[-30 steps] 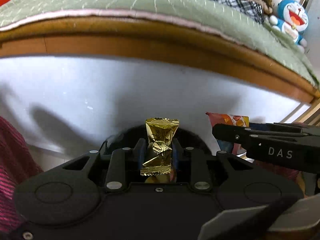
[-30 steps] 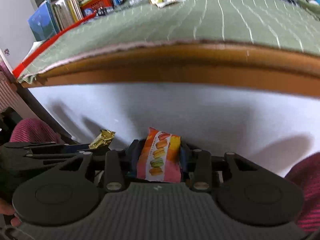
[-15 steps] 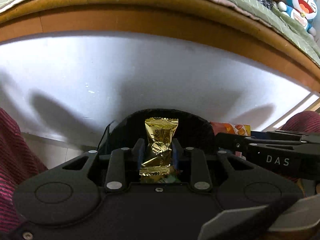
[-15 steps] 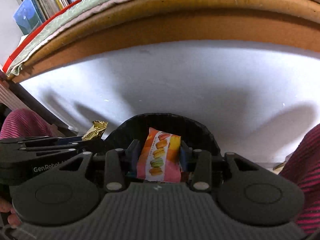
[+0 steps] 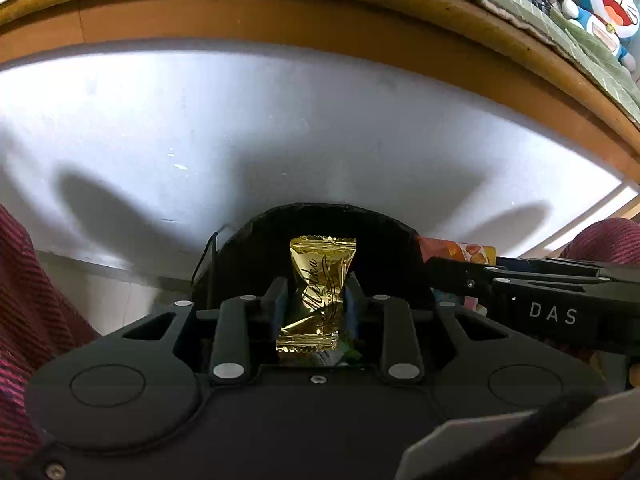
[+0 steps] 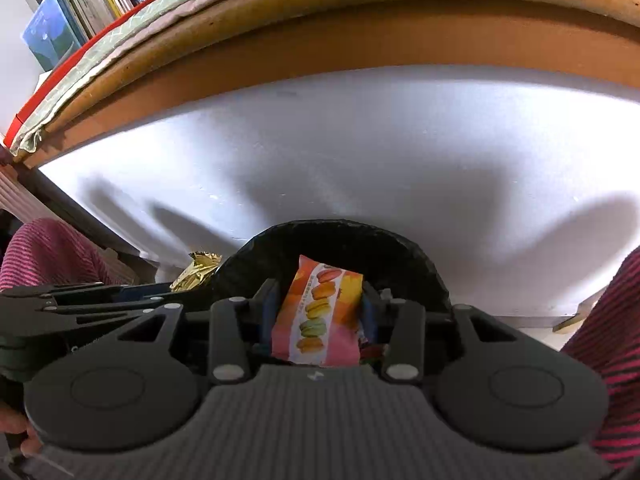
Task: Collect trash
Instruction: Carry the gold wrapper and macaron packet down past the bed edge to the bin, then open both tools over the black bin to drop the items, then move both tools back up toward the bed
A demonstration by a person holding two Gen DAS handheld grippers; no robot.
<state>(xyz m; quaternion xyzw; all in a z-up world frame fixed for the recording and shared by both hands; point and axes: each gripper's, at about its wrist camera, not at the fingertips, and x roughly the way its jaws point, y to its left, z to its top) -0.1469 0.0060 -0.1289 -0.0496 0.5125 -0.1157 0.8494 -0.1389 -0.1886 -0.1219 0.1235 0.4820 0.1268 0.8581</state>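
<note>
My left gripper [image 5: 316,280] is shut on a gold candy wrapper [image 5: 322,276], which stands upright between the pads. It hangs just over the mouth of a black bin [image 5: 320,210]. To its right, my right gripper [image 6: 320,286] carries a pink and orange macaron packet [image 6: 320,314] over the same black bin [image 6: 340,226]. Its jaws are opening, with the packet still upright between the pads and touching them. In the right wrist view the gold candy wrapper [image 6: 198,270] shows at the left, beside the bin rim. In the left wrist view the macaron packet [image 5: 460,249] peeks out at the right.
A white panel [image 5: 280,132] rises behind the bin under a wooden table edge [image 5: 280,20] covered by a green cloth. A blue plush toy [image 5: 604,4] sits at the far right and books [image 6: 72,20] at the far left. Red striped fabric [image 5: 24,300] of a person flanks both grippers.
Both grippers have sunk and tipped downward with their wrappers. The tabletop has slid up out of view and the black bin has come into sight beneath them.
</note>
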